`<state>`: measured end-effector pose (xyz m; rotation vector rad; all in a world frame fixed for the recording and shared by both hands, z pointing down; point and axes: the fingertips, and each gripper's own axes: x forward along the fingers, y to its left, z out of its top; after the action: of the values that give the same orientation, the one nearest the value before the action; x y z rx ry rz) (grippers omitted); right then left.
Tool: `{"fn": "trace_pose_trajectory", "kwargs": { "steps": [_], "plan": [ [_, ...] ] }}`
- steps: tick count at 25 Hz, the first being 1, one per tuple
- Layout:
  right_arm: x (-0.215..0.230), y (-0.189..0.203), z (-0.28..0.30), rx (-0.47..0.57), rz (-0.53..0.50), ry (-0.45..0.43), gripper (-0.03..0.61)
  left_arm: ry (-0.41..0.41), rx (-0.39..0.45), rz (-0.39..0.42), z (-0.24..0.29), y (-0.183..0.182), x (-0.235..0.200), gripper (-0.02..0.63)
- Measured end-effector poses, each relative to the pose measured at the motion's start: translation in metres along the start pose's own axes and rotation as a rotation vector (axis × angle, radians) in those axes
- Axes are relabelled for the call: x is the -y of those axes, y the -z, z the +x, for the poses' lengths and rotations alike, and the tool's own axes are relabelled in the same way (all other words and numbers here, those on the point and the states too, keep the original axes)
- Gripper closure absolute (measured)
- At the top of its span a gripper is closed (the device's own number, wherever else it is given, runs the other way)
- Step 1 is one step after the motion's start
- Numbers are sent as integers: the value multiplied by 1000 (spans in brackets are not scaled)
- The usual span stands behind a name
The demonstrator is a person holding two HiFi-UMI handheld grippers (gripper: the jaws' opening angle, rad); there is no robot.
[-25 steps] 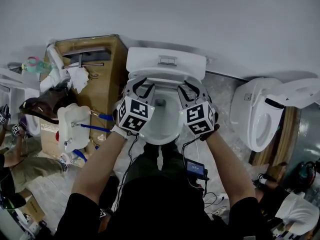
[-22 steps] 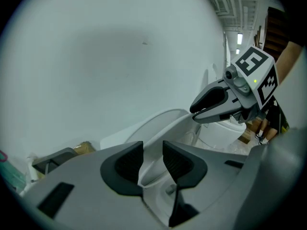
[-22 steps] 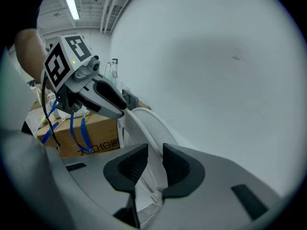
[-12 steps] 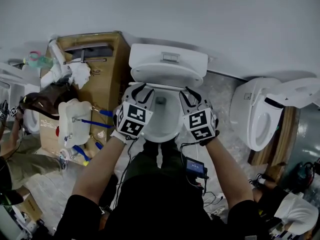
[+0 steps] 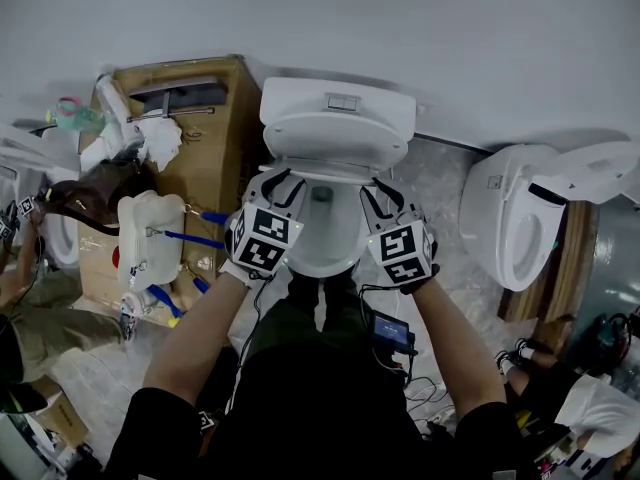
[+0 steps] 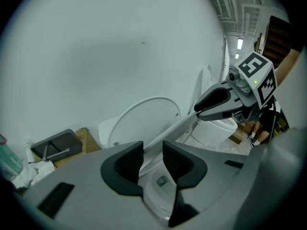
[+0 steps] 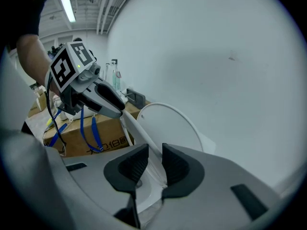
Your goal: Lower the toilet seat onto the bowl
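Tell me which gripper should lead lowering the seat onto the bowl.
Right, narrowly. The left gripper and right gripper clamp opposite sides of the tilted seat above the bowl; the right's jaws have just been closing on it, likely firmer.

The toilet seat (image 7: 139,132) and lid (image 7: 168,128) look like smooth, glossy white plastic, the bowl (image 5: 325,243) like glazed ceramic. The cardboard box (image 5: 215,168) is matt brown. The floor (image 5: 440,183) is mottled grey, stone-like; the wall (image 5: 450,28) is smooth and matt.
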<state>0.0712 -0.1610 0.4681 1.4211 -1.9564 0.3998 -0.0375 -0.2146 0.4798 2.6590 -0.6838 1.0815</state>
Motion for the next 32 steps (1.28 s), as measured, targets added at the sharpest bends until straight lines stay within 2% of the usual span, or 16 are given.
{"fn": "trace_pose_trajectory", "kwargs": {
  "steps": [5,12,19,22,27,30,32],
  "plan": [
    [-13,9,-8,-11,10,0,474,8,-11,13,-7,12,9,479],
    [-37,25,-19,-44,13,6,474,39,-16,-12,-22,35,25,479],
    [-55,40,-26,-51,25,22,471,46,-46,-125,-37,77,26,479],
    [-64,46,-28,-71,21,25,471,90,-37,-259,-46,88,31,479],
    [-82,62,-35,-99,26,-10,468,180,2,-665,-51,102,45,479],
    [-90,70,-39,-96,14,-25,468,196,0,-807,-51,113,54,479],
    [-89,74,-40,-84,4,-23,468,200,33,-891,-52,113,58,479]
  ]
}}
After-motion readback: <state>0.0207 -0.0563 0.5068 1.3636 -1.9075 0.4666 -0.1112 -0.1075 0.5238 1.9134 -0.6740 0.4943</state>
